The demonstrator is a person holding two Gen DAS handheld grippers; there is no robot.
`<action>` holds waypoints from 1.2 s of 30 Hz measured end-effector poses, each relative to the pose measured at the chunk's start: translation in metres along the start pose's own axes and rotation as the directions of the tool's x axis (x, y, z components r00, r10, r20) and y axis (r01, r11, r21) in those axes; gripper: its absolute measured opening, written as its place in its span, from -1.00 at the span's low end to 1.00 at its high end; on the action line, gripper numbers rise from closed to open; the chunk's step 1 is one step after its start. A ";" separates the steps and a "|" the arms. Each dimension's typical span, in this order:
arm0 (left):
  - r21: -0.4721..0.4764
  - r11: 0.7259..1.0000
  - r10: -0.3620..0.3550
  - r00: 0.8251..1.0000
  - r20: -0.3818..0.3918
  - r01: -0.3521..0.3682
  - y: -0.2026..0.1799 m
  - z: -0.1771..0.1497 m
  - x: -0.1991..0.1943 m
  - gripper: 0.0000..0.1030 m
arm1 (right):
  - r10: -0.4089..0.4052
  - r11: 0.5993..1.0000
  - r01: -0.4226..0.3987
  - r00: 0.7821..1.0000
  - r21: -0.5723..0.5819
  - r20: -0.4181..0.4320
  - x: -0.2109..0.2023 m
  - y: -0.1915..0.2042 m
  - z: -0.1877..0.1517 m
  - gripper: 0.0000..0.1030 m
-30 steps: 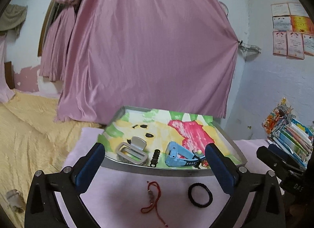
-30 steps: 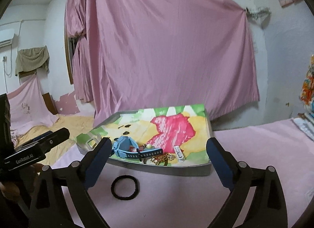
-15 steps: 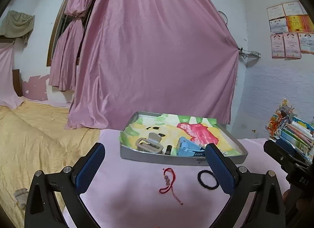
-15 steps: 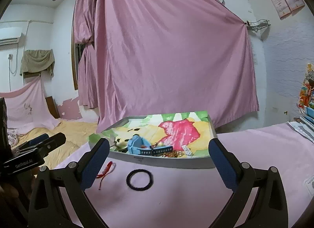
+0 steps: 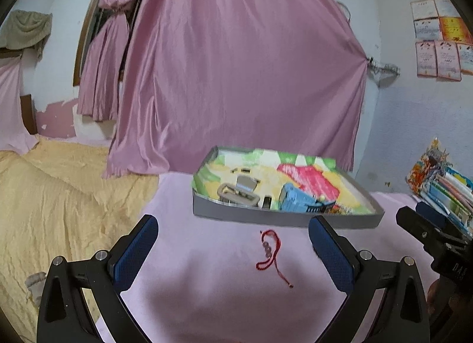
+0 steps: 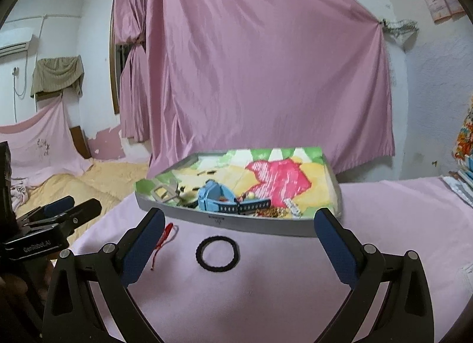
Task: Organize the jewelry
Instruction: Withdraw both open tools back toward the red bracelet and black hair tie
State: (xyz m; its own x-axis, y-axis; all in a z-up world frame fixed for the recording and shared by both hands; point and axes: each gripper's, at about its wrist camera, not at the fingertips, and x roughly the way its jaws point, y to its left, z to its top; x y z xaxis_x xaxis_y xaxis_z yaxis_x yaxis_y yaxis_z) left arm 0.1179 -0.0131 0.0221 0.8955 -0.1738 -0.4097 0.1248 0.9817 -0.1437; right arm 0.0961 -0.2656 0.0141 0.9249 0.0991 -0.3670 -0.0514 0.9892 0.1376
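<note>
A grey tray [image 5: 266, 218] with a colourful cartoon lining sits on the pink cloth. It holds a blue watch [image 5: 298, 201], a silver clip [image 5: 236, 193] and small trinkets. It also shows in the right wrist view [image 6: 242, 222]. A red beaded string bracelet [image 5: 270, 250] lies on the cloth in front of the tray, between the fingers of my open left gripper [image 5: 233, 251]. A black ring bracelet [image 6: 218, 254] lies between the fingers of my open right gripper [image 6: 238, 242]; the red string [image 6: 164, 235] is at its left finger. Both grippers are empty.
A yellow bedspread [image 5: 53, 195] lies to the left. A pink curtain [image 5: 236, 77] hangs behind the tray. Stacked books and packets [image 5: 443, 186] stand at the right. The right gripper body [image 5: 434, 239] shows at the left view's right edge.
Both grippers pulled back from the tray and swung slightly; the red string now sits centred between the left fingers, and the black ring left the left view.
</note>
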 end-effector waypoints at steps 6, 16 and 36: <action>-0.003 1.000 -0.014 0.994 -0.112 0.014 0.000 -0.001 0.023 0.99 | 0.011 1.000 -0.008 0.991 0.018 -0.132 0.026 -0.008 0.001 0.92; 0.021 0.998 -0.056 0.959 -0.279 0.064 -0.012 -0.007 0.057 0.60 | 0.063 0.996 -0.039 0.940 0.079 -0.336 0.073 -0.019 -0.010 0.09; 0.051 0.992 -0.081 0.892 -0.446 0.116 -0.034 -0.011 0.096 -0.21 | 0.105 0.994 -0.096 0.889 0.042 -0.446 0.107 -0.008 -0.012 -0.37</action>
State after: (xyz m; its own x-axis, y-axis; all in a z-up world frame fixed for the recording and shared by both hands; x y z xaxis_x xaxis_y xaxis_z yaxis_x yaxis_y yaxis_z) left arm 0.1948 -0.0636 -0.0222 0.5979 -0.2695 -0.7549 0.2495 0.9576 -0.1442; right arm 0.1911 -0.2613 -0.0372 0.6485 0.2402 -0.7223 -0.1241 0.9696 0.2109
